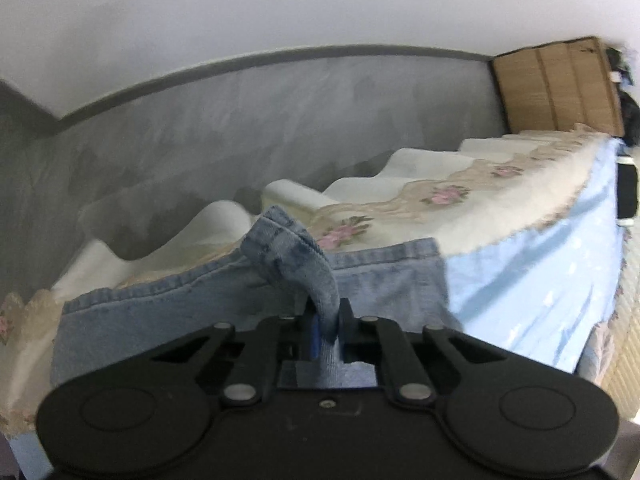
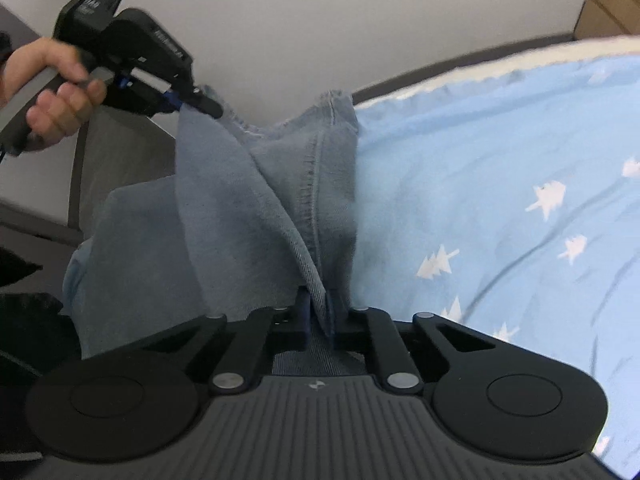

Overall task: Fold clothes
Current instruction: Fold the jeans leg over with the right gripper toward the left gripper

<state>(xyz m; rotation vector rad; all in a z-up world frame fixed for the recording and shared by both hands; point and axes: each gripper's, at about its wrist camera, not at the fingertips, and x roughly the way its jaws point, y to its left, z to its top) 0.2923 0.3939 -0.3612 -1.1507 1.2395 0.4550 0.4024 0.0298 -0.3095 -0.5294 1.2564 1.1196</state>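
Note:
A pair of light blue denim jeans [image 1: 208, 304] lies on the bed, partly lifted. My left gripper [image 1: 326, 320] is shut on a bunched hem of the jeans, which rises between its jaws. In the right wrist view the jeans [image 2: 248, 216] hang stretched between both grippers. My right gripper [image 2: 322, 312] is shut on a seamed fold of denim. The left gripper [image 2: 200, 100] shows at upper left, held by a hand, pinching another corner of the denim.
A light blue sheet with white tree prints [image 2: 500, 184] covers the bed. A cream floral blanket [image 1: 460, 208] lies along the grey wall [image 1: 240, 128]. A cardboard box [image 1: 560, 88] stands at the far right corner.

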